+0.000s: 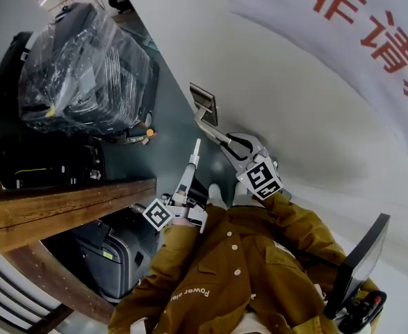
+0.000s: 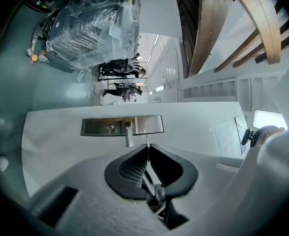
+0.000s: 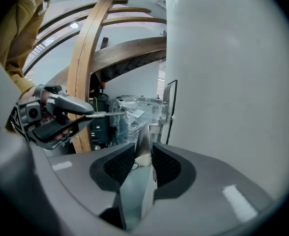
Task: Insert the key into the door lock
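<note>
A steel lock plate (image 1: 204, 103) sits on the white door (image 1: 294, 96), and its lever handle (image 1: 210, 127) runs out toward me. My right gripper (image 1: 226, 143) is shut on the lever handle (image 3: 140, 149), which fills the gap between both pads. My left gripper (image 1: 193, 160) is shut on a thin metal key (image 2: 147, 142) whose tip pokes past the fingertips. The key points at the lock plate (image 2: 122, 126) and stands a short way off it. In the right gripper view, the left gripper (image 3: 87, 113) holds the key (image 3: 107, 114) level, to the left of the door edge.
A large black object wrapped in clear plastic (image 1: 85, 68) stands on the grey floor beyond the door. A curved wooden rail (image 1: 64, 207) crosses at the left, above a dark grey case (image 1: 113, 256). A white banner with red characters (image 1: 370, 26) hangs on the right. A dark screen (image 1: 360, 263) stands at the lower right.
</note>
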